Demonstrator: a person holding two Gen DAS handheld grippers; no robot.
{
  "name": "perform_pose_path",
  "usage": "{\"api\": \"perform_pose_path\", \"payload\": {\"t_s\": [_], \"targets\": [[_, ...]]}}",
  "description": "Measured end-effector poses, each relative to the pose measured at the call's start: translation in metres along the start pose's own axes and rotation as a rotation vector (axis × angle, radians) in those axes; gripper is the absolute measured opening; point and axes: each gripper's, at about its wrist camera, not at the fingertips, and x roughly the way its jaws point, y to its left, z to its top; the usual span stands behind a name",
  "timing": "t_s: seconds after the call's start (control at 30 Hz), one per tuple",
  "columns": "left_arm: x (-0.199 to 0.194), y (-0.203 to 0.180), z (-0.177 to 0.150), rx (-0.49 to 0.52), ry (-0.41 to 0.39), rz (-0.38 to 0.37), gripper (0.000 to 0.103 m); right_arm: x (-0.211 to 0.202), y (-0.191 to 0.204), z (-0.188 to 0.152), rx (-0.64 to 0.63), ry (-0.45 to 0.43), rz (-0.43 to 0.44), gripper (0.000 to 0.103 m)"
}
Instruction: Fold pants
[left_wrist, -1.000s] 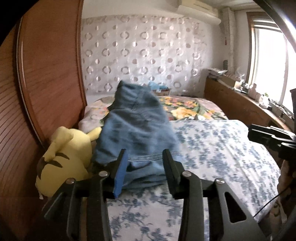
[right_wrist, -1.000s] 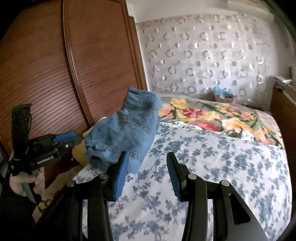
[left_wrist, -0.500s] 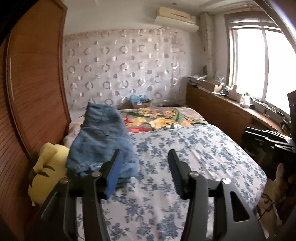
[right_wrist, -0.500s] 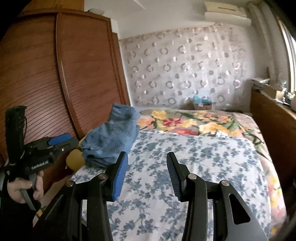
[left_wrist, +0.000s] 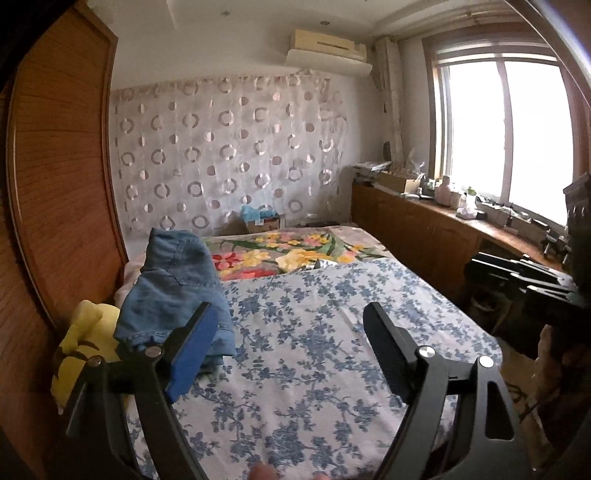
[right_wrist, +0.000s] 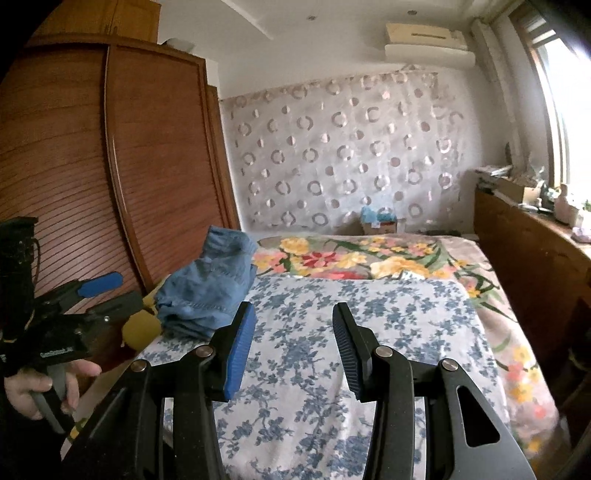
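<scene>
- Far left: folded jeans (left_wrist: 177, 291) sit heaped at the bed's (left_wrist: 332, 369) left edge, beside a yellow plush (left_wrist: 85, 347) and the wooden wardrobe (left_wrist: 55, 184).
- Left gripper (left_wrist: 288, 343): jaws opening, nothing between them.
- Right gripper (right_wrist: 293, 339): jaws apart, empty.
- Blue-flowered sheet in the middle lies bare.
- Far end: a cardboard box (left_wrist: 262, 221) with blue stuff inside.
</scene>
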Motion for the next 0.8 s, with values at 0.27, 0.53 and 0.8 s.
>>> {"api": "perform_pose_path", "payload": {"t_s": [0.27, 0.53, 0.8], "targets": [[-0.013, -0.013, 0.005, -0.011, -0.023, 0.01, 0.083, -0.023, 0.004, -0.002, 0.004, -0.019, -0.063, 0.063], [-0.021, -0.007, 0.007, -0.061, -0.032, 0.045, 0.083, -0.031, 0.01, -0.003, 0.0, -0.029, -0.095, 0.067], [-0.02, -0.003, 0.004, -0.065, -0.026, 0.078, 0.083, -0.03, 0.015, -0.002, -0.003, -0.031, -0.102, 0.068]]}}
